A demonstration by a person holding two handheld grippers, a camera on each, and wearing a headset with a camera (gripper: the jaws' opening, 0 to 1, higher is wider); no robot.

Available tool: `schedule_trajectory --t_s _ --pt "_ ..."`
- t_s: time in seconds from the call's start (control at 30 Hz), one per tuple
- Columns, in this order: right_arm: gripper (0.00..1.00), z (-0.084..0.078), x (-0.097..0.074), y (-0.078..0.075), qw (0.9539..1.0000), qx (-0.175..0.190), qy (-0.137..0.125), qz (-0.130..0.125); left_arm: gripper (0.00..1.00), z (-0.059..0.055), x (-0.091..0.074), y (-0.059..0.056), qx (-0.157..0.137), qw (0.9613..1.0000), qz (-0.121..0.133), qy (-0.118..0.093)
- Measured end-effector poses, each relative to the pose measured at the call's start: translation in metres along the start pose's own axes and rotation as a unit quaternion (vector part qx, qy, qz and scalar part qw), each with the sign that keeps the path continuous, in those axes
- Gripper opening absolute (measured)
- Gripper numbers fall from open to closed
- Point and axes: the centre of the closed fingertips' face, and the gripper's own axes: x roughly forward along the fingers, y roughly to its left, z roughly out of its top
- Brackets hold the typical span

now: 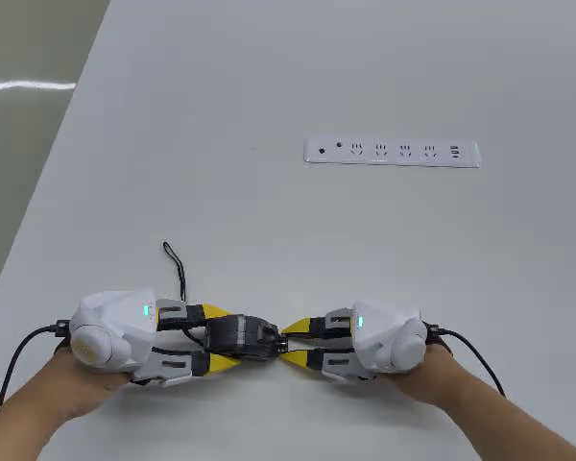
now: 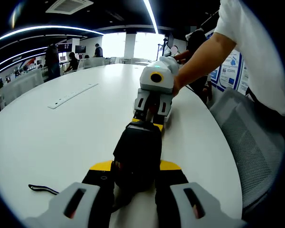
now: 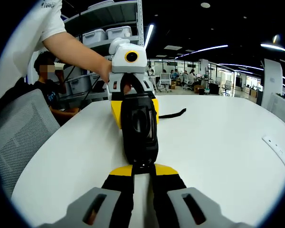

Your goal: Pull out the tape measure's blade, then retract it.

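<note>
Near the desk's [image 1: 269, 96] front edge, the left gripper [image 1: 221, 338] has its fingers clamped on the tape measure [image 1: 245, 336]. The right gripper [image 1: 290, 343] has its fingers pinched at the tape measure's mouth. Pull-out looks barely begun; next, draw the right gripper steadily away.

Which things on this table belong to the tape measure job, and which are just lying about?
In the job: tape measure, held in the left gripper; its strap; right gripper at its blade end.
Lying about: power strip.
</note>
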Motion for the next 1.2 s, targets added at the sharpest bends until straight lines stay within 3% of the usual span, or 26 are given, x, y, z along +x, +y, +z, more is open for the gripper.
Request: schedule_trajectory --t_s 0.93,1.2 --pt "0.1 -0.002 -0.002 0.001 1.0 -0.005 0.001 0.0 0.28 0.0 0.001 0.001 0.006 1.0 -0.005 -0.002" --pt "0.09 -0.005 -0.01 -0.001 1.0 0.003 -0.002 -0.004 0.28 0.001 0.0 0.0 0.005 1.0 -0.005 -0.003"
